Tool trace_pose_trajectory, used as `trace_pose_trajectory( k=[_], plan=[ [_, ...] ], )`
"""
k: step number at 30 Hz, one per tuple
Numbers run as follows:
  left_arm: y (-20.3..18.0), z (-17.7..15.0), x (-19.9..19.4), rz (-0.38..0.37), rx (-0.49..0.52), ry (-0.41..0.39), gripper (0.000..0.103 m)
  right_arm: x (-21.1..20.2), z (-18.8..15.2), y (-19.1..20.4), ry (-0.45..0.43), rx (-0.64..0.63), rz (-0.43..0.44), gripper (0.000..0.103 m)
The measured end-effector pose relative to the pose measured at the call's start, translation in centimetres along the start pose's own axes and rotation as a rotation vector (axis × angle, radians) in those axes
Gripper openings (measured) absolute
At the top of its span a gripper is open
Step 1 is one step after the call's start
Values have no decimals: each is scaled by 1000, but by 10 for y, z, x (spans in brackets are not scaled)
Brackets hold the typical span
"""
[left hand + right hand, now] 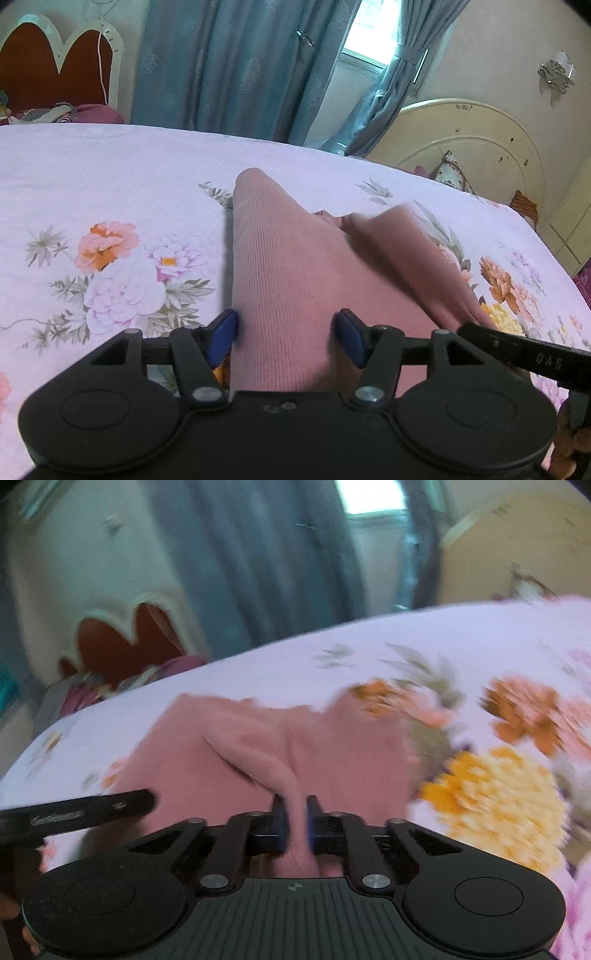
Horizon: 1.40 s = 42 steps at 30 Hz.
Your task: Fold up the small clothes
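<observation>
A small pink ribbed garment (288,273) lies on the floral bedsheet (110,177). My left gripper (286,332) is open, its blue pads on either side of the garment's near part, not pinching it. In the right wrist view, which is blurred by motion, my right gripper (294,823) is shut on a raised fold of the same pink garment (236,746) and lifts it. The other gripper shows as a black bar at the right edge of the left wrist view (524,350) and at the left edge of the right wrist view (74,812).
The bed has a cream headboard (472,147) at the right with a patterned cushion (452,171). Blue curtains (229,62) and a window hang behind the far edge. A second bed with a red headboard (55,66) stands at the far left.
</observation>
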<state>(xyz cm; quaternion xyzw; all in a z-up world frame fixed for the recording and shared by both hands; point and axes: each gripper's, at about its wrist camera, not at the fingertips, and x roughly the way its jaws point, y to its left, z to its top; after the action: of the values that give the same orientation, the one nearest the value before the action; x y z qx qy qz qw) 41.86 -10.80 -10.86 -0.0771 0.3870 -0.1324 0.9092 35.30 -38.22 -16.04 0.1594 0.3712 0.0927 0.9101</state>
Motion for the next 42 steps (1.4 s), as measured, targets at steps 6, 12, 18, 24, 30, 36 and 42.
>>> trace_pose_trajectory(
  k=[6, 12, 18, 24, 30, 36, 42],
  plan=[
    [4, 1, 1, -10, -7, 5, 62, -2, 9, -3, -30, -41, 0, 54],
    [7, 1, -2, -14, 5, 3, 66, 24, 18, -6, 37, -22, 63, 54],
    [11, 2, -1, -20, 7, 6, 70, 34, 19, -10, 77, -12, 94, 16],
    [10, 5, 1, -25, 7, -1, 70, 29, 23, -6, 35, -22, 70, 11],
    [2, 5, -2, -76, 0, 12, 69, -6, 23, -24, -18, 19, 44, 11],
    [-1, -9, 14, -40, 3, 40, 77, 9, 17, -35, -21, 25, -17, 11],
    [-4, -8, 4, -30, 26, 39, 77, -31, 11, -38, -19, 40, 8, 11]
  ],
)
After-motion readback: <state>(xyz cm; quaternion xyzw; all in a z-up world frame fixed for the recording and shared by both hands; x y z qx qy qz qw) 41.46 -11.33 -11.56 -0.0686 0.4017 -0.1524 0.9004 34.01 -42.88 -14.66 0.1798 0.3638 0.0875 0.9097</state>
